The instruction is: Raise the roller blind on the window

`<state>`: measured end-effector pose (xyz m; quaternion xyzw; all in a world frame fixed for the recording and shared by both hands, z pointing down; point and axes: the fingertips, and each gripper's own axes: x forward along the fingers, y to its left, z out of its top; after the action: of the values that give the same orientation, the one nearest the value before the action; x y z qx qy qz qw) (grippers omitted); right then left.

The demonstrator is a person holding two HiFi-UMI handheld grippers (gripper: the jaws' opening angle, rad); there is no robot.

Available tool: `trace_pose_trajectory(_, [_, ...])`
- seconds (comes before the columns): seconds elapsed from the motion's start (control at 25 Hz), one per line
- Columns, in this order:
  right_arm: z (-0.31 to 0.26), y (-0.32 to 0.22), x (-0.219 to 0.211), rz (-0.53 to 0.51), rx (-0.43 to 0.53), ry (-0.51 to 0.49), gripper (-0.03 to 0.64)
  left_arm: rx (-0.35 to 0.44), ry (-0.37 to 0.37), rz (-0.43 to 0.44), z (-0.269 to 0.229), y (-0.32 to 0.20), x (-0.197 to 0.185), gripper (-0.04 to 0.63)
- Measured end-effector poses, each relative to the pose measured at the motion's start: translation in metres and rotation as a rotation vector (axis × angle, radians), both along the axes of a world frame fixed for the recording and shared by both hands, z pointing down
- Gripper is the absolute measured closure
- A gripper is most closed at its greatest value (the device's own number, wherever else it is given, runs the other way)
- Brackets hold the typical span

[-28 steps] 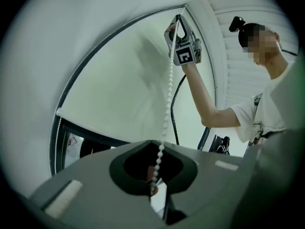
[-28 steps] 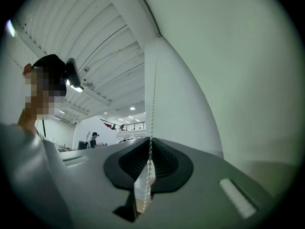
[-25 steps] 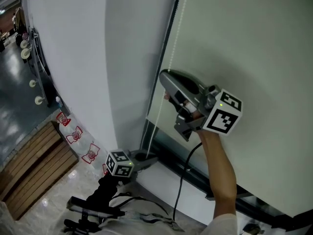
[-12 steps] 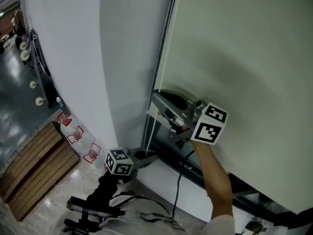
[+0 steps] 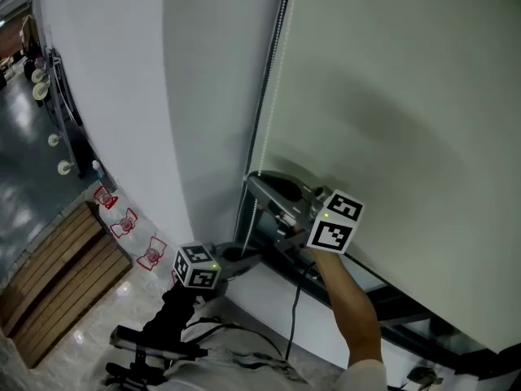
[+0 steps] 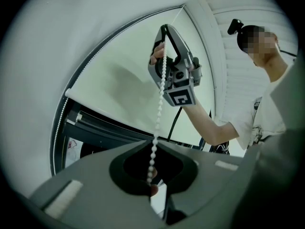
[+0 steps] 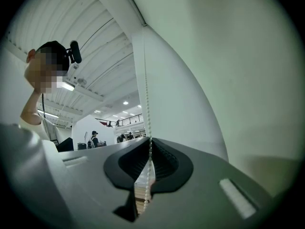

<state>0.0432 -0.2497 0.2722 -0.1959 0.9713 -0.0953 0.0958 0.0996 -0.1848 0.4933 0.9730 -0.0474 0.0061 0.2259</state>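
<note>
The roller blind [image 5: 391, 96] fills the right and upper right of the head view, a pale green-grey sheet. Its bottom edge runs from the middle of the frame down to the lower right, and a strip of dark window frame [image 5: 383, 304] shows beneath it. Along the blind's left edge hangs the white bead chain [image 5: 269, 104], running from the top of the frame down toward the centre.

The right hand-held gripper [image 5: 252, 181] sits at the centre of the head view, at the blind's lower left corner. Its marker cube faces the camera, and a bare forearm reaches up to it from the bottom edge. In the right gripper view its jaws are closed on the bead chain [image 7: 147, 104], which passes straight up through the notch between them.

The left hand-held gripper [image 5: 248, 259] is lower, near the bottom centre, pointing at the window frame. In the left gripper view its jaws are pressed together on the bead chain [image 6: 159, 113], which rises from them to the right hand-held gripper [image 6: 164, 32] above.

A white wall [image 5: 122, 96] takes up the left of the head view, with wooden floor [image 5: 57, 275] in the lower left corner.
</note>
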Motion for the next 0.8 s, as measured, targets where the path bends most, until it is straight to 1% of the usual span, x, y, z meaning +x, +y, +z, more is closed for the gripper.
trace_pose_trajectory(0.28, [0.032,0.005,-0.004,-0.001,-0.043,0.034,0.603,-0.001,0.005,0.004,-0.003,0.0,0.002,0.597])
trace_pose_trajectory(0.52, [0.072,0.008,-0.008,-0.01,-0.109,0.074,0.603,-0.005,0.008,-0.002,-0.002,-0.001,0.001,0.597])
trace_pose_trajectory(0.68, [0.091,0.011,-0.009,-0.023,-0.15,0.078,0.603,-0.007,0.008,-0.006,-0.004,-0.003,0.0,0.597])
trace_pose_trajectory(0.8, [0.11,0.013,-0.012,-0.033,-0.182,0.105,0.603,-0.008,0.011,-0.01,-0.004,-0.004,-0.001,0.597])
